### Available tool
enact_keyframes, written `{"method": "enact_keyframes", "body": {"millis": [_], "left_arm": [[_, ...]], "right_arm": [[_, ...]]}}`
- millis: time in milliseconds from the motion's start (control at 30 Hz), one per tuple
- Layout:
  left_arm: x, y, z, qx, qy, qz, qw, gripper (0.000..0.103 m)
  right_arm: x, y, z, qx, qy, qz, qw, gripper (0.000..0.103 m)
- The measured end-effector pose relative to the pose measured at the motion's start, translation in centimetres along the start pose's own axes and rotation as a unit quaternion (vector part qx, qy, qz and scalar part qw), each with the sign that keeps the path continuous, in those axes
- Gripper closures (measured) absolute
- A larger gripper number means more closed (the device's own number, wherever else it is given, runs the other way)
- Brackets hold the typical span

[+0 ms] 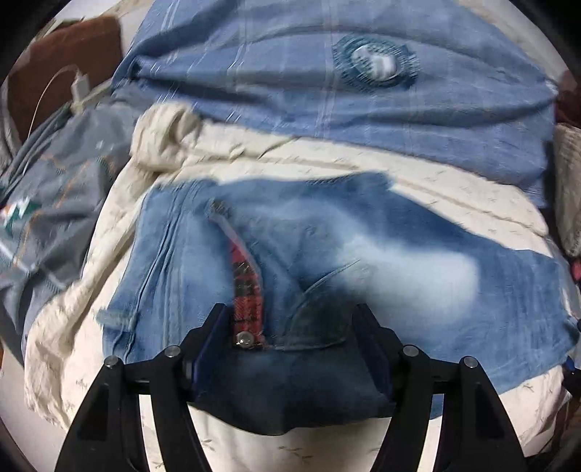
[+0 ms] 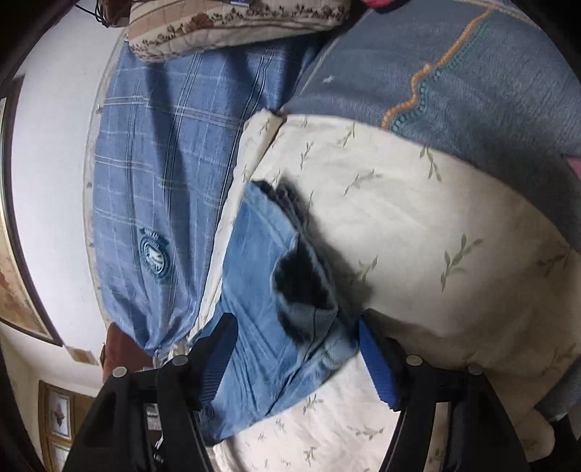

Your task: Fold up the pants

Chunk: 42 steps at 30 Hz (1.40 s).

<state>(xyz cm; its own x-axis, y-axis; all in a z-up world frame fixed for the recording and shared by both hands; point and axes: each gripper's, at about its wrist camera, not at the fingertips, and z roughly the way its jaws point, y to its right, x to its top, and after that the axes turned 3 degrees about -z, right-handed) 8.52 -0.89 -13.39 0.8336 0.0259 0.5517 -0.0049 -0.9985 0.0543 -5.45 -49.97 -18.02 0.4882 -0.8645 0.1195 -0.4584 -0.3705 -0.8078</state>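
One pair of faded blue jeans [image 1: 326, 254], spread flat over a cream leaf-print quilt [image 1: 90, 290] on a bed. Waistband end between the two fingers of the left gripper [image 1: 290, 326], dark denim bunched in the gap and lying against both blue-padded fingers [image 1: 208, 348]; fingers set wide, not closed on the cloth. Fly open just ahead of the left finger, showing a red plaid lining [image 1: 247, 294] and one metal button [image 1: 244, 339]. One belt loop showing near the left edge of the jeans. View blurred throughout.

From the right wrist, a folded end of the jeans [image 2: 261, 290] running in between the fingers of the right gripper [image 2: 297, 345], denim touching the inner face of the left-hand finger, the other blue ribbed pad [image 2: 377, 366] standing just clear of the cloth; fingers spread wide, holding nothing. Dark inner face of the denim [image 2: 301, 279] turned out at a curled edge.

Beyond the quilt, one blue checked sheet [image 1: 290, 90] carrying a single round dark-blue crest [image 1: 376, 61], its lettering too small and blurred to read. One grey-blue blanket [image 1: 47, 188] with orange and teal stitching beside the quilt. One white charger and cable [image 1: 78, 85] at the bed's far left. One beige floral pillow [image 2: 236, 21] at the head of the sheet.
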Motion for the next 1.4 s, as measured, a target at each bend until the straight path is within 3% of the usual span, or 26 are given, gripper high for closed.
{"method": "enact_keyframes", "body": {"millis": [133, 200, 267, 333, 433, 600, 767, 833, 1000, 1200, 1333, 1400], "left_arm": [[-0.4, -0.3, -0.8, 0.023, 0.028, -0.001, 0.9993, 0.033], [-0.4, -0.2, -1.9, 0.044, 0.056, 0.002, 0.9975, 0.033], [-0.2, 0.0, -3.1, 0.063, 0.084, 0.001, 0.9945, 0.033], [-0.1, 0.5, -4.2, 0.066, 0.106, 0.006, 0.9922, 0.033], [-0.5, 2.3, -5.3, 0.042, 0.125, 0.034, 0.9907, 0.033], [-1.8, 6.6, -2.8, -0.036, 0.064, 0.088, 0.9934, 0.033], [-4.2, 9.6, 2.2, -0.034, -0.039, 0.132, 0.9899, 0.032], [-4.5, 9.7, 1.9, -0.034, -0.024, 0.134, 0.9901, 0.03], [-3.2, 8.3, 1.6, -0.049, -0.038, 0.109, 0.9921, 0.03], [-2.1, 5.9, -0.3, -0.067, -0.021, 0.062, 0.9956, 0.03], [-0.2, 3.6, -1.5, -0.07, 0.006, 0.032, 0.9971, 0.03], [0.2, 2.9, -2.1, -0.072, 0.015, 0.021, 0.9971, 0.03]], "right_arm": [[-0.1, -1.4, 1.0, -0.013, -0.008, -0.044, 0.999, 0.041], [-0.6, -1.9, 2.1, 0.001, -0.04, -0.061, 0.997, 0.075], [-1.2, -2.2, 2.9, -0.006, -0.05, -0.073, 0.996, 0.078], [-1.5, -2.9, 3.0, -0.025, -0.039, -0.1, 0.994, 0.079], [-1.6, -3.7, 2.5, -0.029, -0.018, -0.118, 0.992, 0.081], [-1.9, -4.6, 1.8, -0.018, 0.012, -0.135, 0.991, 0.081], [-2.7, -7.1, 0.7, -0.001, 0.049, -0.18, 0.982, 0.081], [-3.4, -8.4, 0.8, -0.006, 0.057, -0.21, 0.976, 0.081], [-5.6, -12.1, 1.5, 0.009, 0.07, -0.281, 0.957, 0.081], [-8.8, -15.8, 4.1, 0.031, 0.038, -0.336, 0.941, 0.081], [-10.9, -17.3, 7.3, 0.037, -0.02, -0.346, 0.937, 0.081], [-11.5, -17.4, 9.5, 0.025, -0.063, -0.334, 0.94, 0.075]]}}
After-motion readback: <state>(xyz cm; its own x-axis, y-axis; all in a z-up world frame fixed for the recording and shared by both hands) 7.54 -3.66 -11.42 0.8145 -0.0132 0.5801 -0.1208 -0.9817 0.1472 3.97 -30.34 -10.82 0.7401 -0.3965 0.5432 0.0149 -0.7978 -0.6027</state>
